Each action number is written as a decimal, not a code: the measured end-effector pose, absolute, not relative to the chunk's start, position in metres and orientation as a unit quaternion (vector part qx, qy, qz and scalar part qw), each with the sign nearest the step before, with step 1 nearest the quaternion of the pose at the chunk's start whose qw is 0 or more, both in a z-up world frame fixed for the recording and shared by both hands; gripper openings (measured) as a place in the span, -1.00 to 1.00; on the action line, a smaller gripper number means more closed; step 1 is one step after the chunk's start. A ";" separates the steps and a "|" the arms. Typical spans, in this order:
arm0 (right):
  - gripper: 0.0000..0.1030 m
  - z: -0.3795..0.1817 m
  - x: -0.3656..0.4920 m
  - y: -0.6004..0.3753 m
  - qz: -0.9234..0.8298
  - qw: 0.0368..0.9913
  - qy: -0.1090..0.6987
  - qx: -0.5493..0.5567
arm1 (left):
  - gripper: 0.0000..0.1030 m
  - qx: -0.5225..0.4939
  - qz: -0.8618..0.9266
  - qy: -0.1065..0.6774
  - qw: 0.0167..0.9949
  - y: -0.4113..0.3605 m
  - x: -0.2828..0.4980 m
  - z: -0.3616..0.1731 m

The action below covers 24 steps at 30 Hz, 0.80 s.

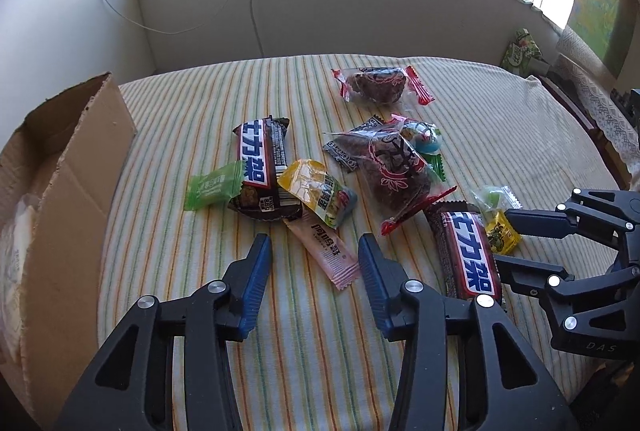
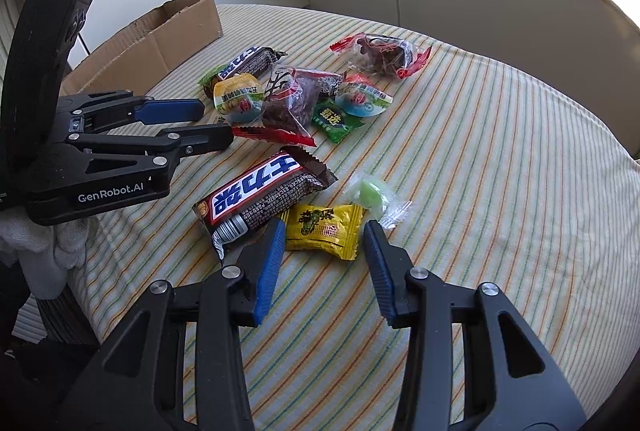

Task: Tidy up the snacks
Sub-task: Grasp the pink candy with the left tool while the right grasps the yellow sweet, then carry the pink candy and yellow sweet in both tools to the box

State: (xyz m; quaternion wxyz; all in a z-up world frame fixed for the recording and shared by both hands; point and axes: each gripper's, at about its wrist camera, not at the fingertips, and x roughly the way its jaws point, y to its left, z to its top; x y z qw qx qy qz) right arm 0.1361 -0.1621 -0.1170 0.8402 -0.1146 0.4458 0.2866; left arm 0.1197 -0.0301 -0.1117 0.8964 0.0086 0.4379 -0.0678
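Now both tools gape wide and hold nothing, the right tool (image 2: 324,227) straddling a yellow candy (image 2: 324,231), apparently to pinch it, the left tool (image 1: 314,243) over a pink bar (image 1: 324,249), other snacks scattered on the striped surface (image 2: 500,151) near the cardboard box (image 1: 68,199), "GenRobot.AI" readable.

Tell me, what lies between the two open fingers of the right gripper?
In the right wrist view, the yellow candy lies between the open fingers of the right gripper, on the striped cloth.
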 end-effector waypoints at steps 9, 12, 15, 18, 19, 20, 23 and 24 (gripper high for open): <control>-0.39 -0.116 0.134 -0.164 0.287 0.841 0.445 -0.114 | -0.25 0.016 -0.059 0.441 0.895 -0.039 0.125 -0.112; -0.48 -0.115 0.135 -0.169 0.286 0.841 0.446 -0.105 | -0.58 0.022 -0.053 0.437 0.898 -0.036 0.121 -0.111; -0.54 -0.116 0.135 -0.170 0.286 0.842 0.446 -0.105 | -0.66 0.006 -0.056 0.436 0.898 -0.028 0.119 -0.110; -0.70 -0.115 0.134 -0.171 0.286 0.843 0.444 -0.106 | -0.66 -0.007 -0.056 0.434 0.899 -0.024 0.116 -0.110; -0.71 -0.115 0.133 -0.171 0.285 0.843 0.443 -0.105 | -0.66 -0.010 -0.056 0.433 0.900 -0.023 0.114 -0.110; -0.72 -0.115 0.132 -0.172 0.285 0.844 0.442 -0.104 | -0.67 -0.014 -0.056 0.431 0.900 -0.022 0.113 -0.109; -0.78 -0.114 0.130 -0.173 0.282 0.846 0.442 -0.097 | -0.67 -0.028 -0.053 0.427 0.902 -0.017 0.109 -0.109; -0.78 -0.113 0.130 -0.174 0.282 0.847 0.441 -0.095 | -0.67 -0.035 -0.054 0.425 0.903 -0.014 0.107 -0.107</control>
